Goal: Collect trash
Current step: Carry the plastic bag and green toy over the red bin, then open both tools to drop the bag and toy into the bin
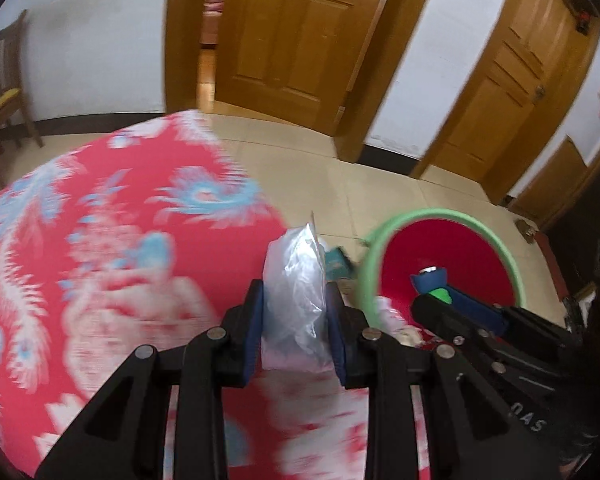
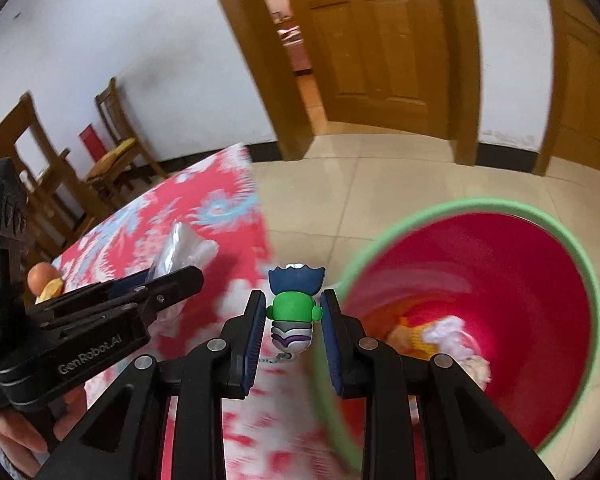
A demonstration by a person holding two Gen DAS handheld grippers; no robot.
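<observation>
My left claw [image 1: 294, 316] pinches a crumpled plastic bag [image 1: 296, 280] and my right claw [image 2: 294, 320] a small toy figure [image 2: 294, 308], both near the bin [image 2: 580, 264], which already holds scraps; neither is dropped yet.

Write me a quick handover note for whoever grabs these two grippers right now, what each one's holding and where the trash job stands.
Left gripper: shut on a crumpled clear plastic bag, above the red floral tablecloth.
Right gripper: shut on a small toy figure, by the bin's rim.
Bin, red with a green rim, stands on the floor beside the table; some paper scraps already lie inside.
Done: both items picked up.
Left: bring each over the bin and release. An orange fruit sits on the table; unclear whether it is trash.
</observation>
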